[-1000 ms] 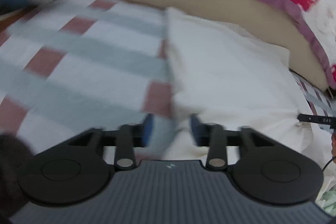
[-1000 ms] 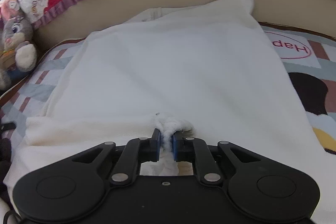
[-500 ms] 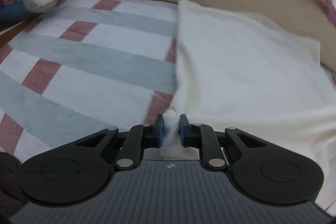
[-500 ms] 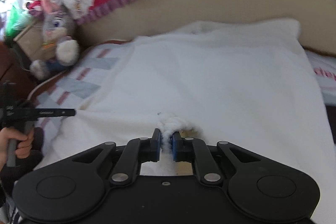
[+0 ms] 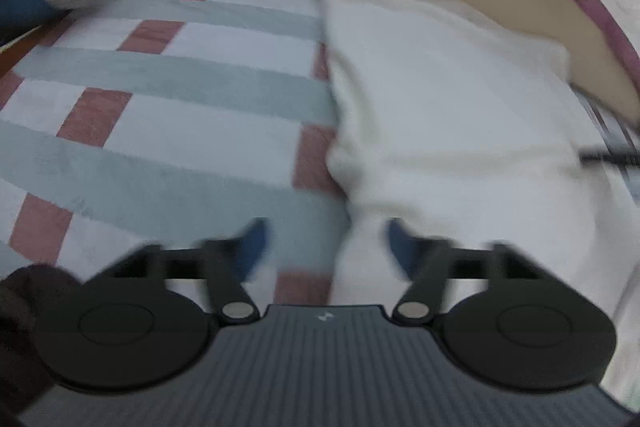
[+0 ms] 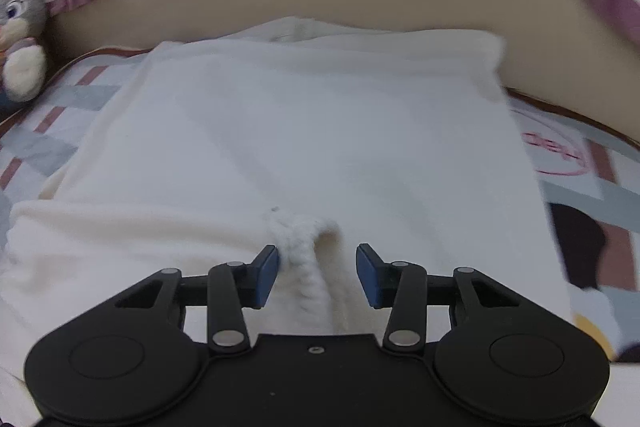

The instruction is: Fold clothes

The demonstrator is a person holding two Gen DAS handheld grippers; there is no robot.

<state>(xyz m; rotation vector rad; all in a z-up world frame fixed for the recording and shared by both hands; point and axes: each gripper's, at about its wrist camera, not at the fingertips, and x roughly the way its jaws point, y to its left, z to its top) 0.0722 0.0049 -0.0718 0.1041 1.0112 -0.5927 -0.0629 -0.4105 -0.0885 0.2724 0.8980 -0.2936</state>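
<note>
Ridge point(image 6: 304, 247) of white garment point(image 6: 304, 131) shows only in right view.

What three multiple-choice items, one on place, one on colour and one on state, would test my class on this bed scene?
1. In the right wrist view, the plush toy sits:
A far left
B far right
C on the garment

2. The garment is:
A white
B navy
C green

3. The right gripper is:
A open
B shut on the garment
C out of view

Key: 1 A, it sits at the left edge beside the blanket. 2 A, the fleece is white throughout. 3 A, its jaws have just been opening, and the pinched ridge stands free between the pads.
</note>
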